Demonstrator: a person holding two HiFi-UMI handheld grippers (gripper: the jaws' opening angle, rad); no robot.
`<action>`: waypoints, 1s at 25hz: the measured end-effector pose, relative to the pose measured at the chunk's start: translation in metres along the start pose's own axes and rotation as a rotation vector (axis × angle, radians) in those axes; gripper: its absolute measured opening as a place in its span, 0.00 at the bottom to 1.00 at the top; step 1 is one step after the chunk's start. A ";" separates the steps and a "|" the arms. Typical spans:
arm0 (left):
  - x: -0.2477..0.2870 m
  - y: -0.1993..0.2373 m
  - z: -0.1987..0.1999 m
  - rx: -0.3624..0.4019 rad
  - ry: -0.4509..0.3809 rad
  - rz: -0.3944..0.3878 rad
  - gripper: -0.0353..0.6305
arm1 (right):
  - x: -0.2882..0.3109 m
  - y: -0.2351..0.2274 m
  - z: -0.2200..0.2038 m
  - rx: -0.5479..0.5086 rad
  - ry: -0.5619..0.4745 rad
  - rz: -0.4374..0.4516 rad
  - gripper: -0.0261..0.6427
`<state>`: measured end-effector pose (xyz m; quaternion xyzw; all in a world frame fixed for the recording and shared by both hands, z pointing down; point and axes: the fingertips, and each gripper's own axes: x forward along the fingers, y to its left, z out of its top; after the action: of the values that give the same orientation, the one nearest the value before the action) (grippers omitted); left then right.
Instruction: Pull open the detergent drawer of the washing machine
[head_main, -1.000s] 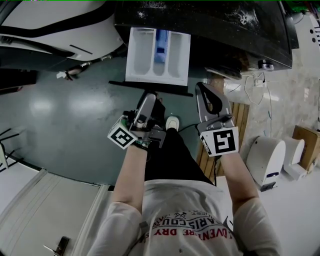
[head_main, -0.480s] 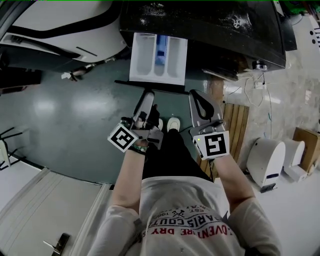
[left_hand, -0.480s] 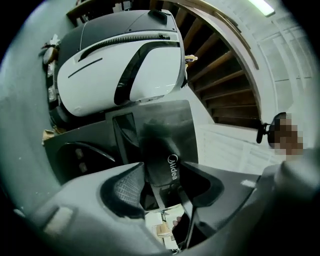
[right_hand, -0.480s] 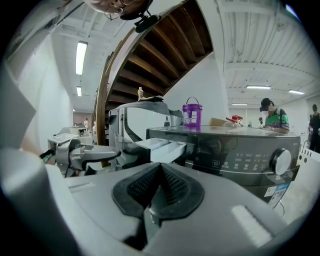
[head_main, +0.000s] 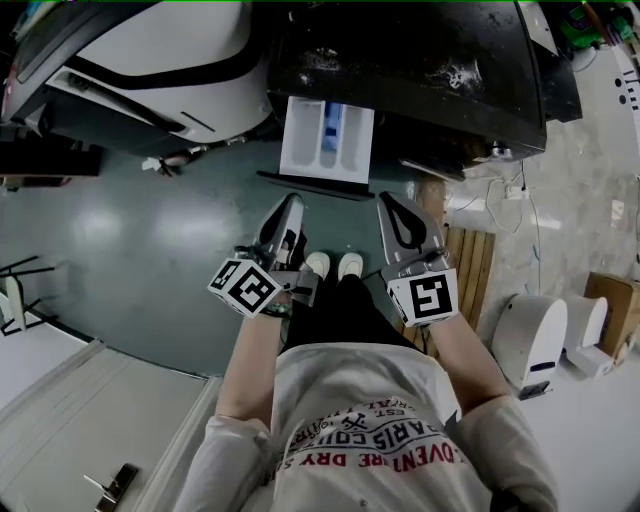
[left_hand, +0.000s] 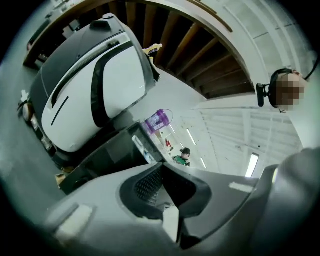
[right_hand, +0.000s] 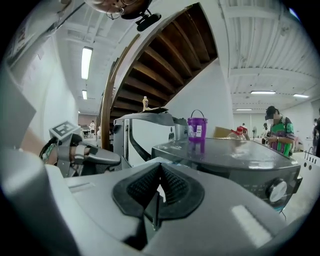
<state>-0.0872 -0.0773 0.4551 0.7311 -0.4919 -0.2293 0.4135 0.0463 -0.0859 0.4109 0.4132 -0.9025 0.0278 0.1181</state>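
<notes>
The washing machine (head_main: 420, 60) is dark-topped, and its white detergent drawer (head_main: 327, 140), with a blue insert, stands pulled out over the floor. Both grippers hang short of the drawer's front edge and touch nothing. My left gripper (head_main: 291, 206) is shut and empty; in the left gripper view its pads (left_hand: 161, 167) meet, with the machine (left_hand: 115, 155) tilted beyond. My right gripper (head_main: 393, 206) is also shut on nothing. In the right gripper view its closed tips (right_hand: 160, 167) sit before the machine's grey top (right_hand: 225, 150), and the left gripper (right_hand: 100, 157) shows beside it.
A white and black appliance (head_main: 150, 60) stands left of the washer. A purple bucket (right_hand: 197, 127) sits on the washer's top. Wooden slats (head_main: 470, 250) and a white device (head_main: 530, 340) lie to the right. My shoes (head_main: 335, 265) stand on the green floor below the drawer.
Both grippers have risen and drawn back from the open drawer. The left gripper has rolled and its jaws have come together. The drawer sits farther off in the head view.
</notes>
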 end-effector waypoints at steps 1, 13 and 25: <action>0.000 -0.006 0.009 0.028 -0.002 0.004 0.05 | -0.001 0.002 0.009 0.006 -0.008 0.003 0.04; 0.006 -0.110 0.081 0.693 0.075 -0.023 0.05 | -0.018 0.021 0.108 -0.001 -0.106 -0.028 0.04; -0.001 -0.211 0.143 0.972 -0.015 -0.156 0.05 | -0.051 -0.012 0.184 -0.119 -0.176 -0.108 0.04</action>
<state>-0.0824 -0.0936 0.2005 0.8724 -0.4887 -0.0085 0.0025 0.0523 -0.0833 0.2196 0.4545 -0.8858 -0.0684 0.0640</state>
